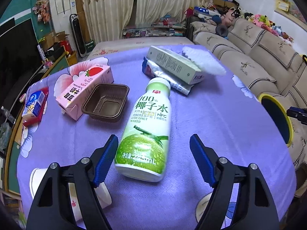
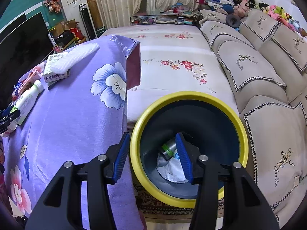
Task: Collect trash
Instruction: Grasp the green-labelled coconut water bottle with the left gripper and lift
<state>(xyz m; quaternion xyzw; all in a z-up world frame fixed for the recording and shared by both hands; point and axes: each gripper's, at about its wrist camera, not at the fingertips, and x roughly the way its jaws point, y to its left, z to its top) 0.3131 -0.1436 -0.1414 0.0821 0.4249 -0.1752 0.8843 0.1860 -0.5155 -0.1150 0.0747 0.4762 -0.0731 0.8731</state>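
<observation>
A white and green coconut water bottle (image 1: pixel 144 132) lies on the purple cloth-covered table (image 1: pixel 211 126), its base between my left gripper's (image 1: pixel 153 159) open blue fingers, untouched. A pink strawberry milk carton (image 1: pixel 84 90), a brown plastic tray (image 1: pixel 106 102), a white box (image 1: pixel 175 65) on a foil wrapper (image 1: pixel 172 80) and a white foam sheet (image 1: pixel 205 62) lie further back. My right gripper (image 2: pixel 152 155) is open and empty over the yellow-rimmed dark bin (image 2: pixel 191 99), which holds a can (image 2: pixel 168 148) and crumpled white paper (image 2: pixel 175 169).
A small blue carton (image 1: pixel 35 103) lies at the table's left edge. Paper cups (image 1: pixel 38 180) sit under my left gripper. A beige sofa (image 2: pixel 268 76) runs along the right, with a flowered mattress (image 2: pixel 172 57) beside the table. The bin's rim shows in the left wrist view (image 1: pixel 276 115).
</observation>
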